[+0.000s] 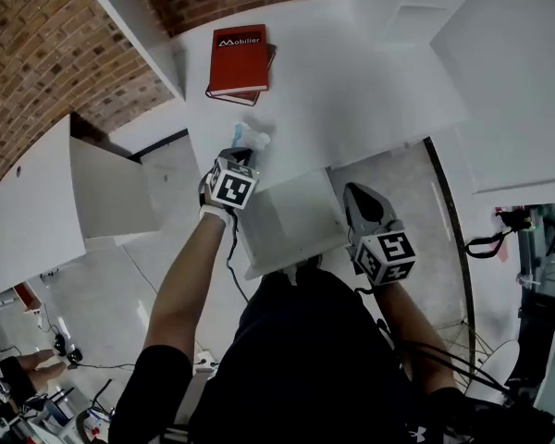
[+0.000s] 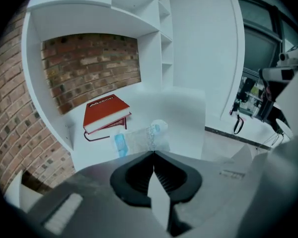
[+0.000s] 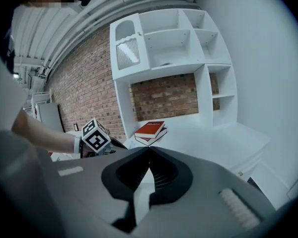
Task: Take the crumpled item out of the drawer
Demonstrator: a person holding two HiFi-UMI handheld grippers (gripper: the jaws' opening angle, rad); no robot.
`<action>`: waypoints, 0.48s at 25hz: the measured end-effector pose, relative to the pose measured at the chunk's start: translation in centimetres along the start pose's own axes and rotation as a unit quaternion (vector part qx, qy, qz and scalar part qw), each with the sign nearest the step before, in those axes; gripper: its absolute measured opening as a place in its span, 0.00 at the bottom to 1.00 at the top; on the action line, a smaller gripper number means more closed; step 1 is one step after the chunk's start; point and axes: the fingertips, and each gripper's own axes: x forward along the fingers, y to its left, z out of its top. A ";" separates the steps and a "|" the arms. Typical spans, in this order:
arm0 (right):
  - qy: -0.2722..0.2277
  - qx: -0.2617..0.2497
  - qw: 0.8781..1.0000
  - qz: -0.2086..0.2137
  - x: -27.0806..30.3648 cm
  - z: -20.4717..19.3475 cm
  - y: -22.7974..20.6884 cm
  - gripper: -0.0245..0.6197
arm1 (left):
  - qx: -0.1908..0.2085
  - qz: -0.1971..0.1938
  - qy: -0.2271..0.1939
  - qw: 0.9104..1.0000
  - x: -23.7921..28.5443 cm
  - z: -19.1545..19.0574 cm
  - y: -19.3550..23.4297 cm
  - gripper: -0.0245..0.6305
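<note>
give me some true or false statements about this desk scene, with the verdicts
1. The book is red. True.
2. The right gripper holds the book. False: it is shut on nothing, and the book lies on the desk.
3. The crumpled item is in the drawer. False: it is over the desk, at the tips of the left gripper.
4. The left gripper is shut. True.
</note>
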 end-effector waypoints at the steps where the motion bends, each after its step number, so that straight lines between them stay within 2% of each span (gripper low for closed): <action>1: 0.001 0.004 1.000 -0.008 -0.2 -0.2 -0.4 0.04 | 0.008 -0.002 0.009 1.000 0.8 -0.1 0.1 0.05; 5: 0.004 0.019 0.999 -0.035 -1.2 -1.2 -1.5 0.04 | 0.033 -0.006 0.044 0.998 3.6 -1.0 0.3 0.05; 8: 0.003 0.028 0.998 -0.055 -2.0 -1.7 -2.2 0.04 | 0.038 -0.010 0.067 0.997 5.5 -2.3 0.1 0.05; 12: -0.001 0.042 0.996 -0.073 -2.7 -2.1 -2.3 0.04 | 0.048 0.004 0.066 0.997 6.4 -2.9 0.6 0.05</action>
